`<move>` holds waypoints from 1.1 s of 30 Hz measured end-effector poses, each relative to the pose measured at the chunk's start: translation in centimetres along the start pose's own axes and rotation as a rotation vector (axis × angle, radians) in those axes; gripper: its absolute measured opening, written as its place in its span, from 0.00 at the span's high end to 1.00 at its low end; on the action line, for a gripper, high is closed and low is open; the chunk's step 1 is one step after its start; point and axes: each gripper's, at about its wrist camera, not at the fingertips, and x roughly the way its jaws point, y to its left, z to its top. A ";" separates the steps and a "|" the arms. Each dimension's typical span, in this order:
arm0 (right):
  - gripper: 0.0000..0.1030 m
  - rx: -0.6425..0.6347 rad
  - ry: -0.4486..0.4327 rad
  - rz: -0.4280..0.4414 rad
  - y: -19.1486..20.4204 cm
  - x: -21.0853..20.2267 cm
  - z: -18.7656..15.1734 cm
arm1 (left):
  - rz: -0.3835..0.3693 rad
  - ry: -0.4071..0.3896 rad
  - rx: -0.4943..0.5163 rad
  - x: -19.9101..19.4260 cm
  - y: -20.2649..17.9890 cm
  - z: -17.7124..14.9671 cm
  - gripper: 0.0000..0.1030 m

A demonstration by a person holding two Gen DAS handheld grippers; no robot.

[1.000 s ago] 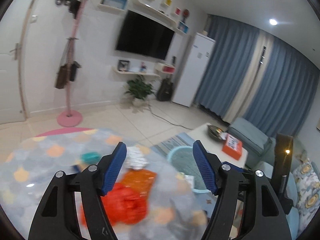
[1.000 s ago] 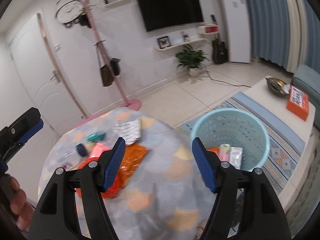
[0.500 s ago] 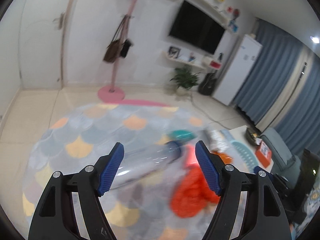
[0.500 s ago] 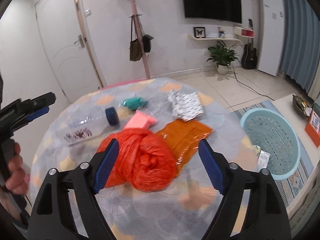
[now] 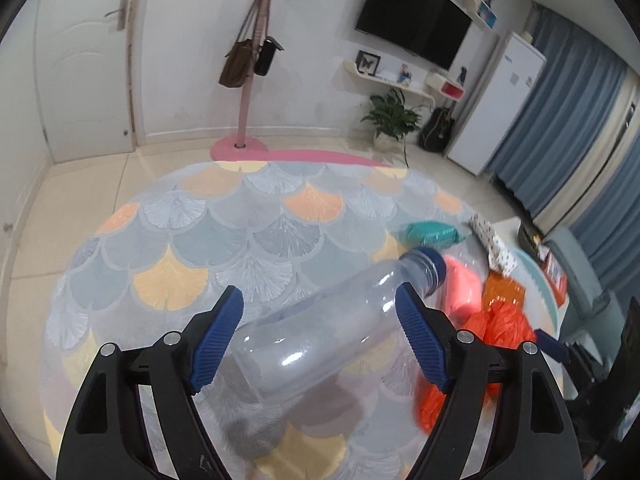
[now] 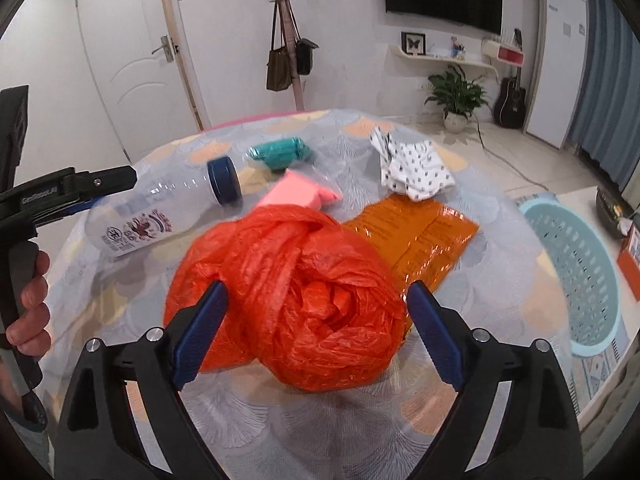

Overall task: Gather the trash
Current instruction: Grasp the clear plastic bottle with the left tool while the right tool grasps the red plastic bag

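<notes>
The left gripper (image 5: 320, 344) has its jaws opening around a clear plastic bottle (image 5: 340, 328) lying on its side on the round table (image 5: 240, 216), blue cap (image 5: 434, 270) pointing away; the pads do not look pressed against it. The right gripper (image 6: 318, 332) is opening wide too, its fingers either side of a knotted orange bag (image 6: 296, 300) without squeezing it. Behind the bag lie an orange wrapper (image 6: 416, 236), a pink packet (image 6: 304, 196), a teal wrapper (image 6: 280, 152) and crumpled spotted paper (image 6: 412, 168). A pale blue basket (image 6: 580, 280) stands on the floor just beside the table.
</notes>
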 end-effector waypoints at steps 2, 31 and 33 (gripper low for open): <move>0.16 0.011 0.021 0.016 -0.2 0.4 -0.1 | -0.018 0.024 0.036 0.1 -0.5 -0.4 0.26; 0.63 0.045 0.024 0.138 -1.1 -2.1 -1.4 | 0.040 0.061 0.178 -0.8 -5.7 -4.8 0.56; 0.63 0.046 0.006 0.131 -1.4 -3.1 -1.4 | 0.031 0.048 0.179 -1.4 -6.1 -4.9 0.56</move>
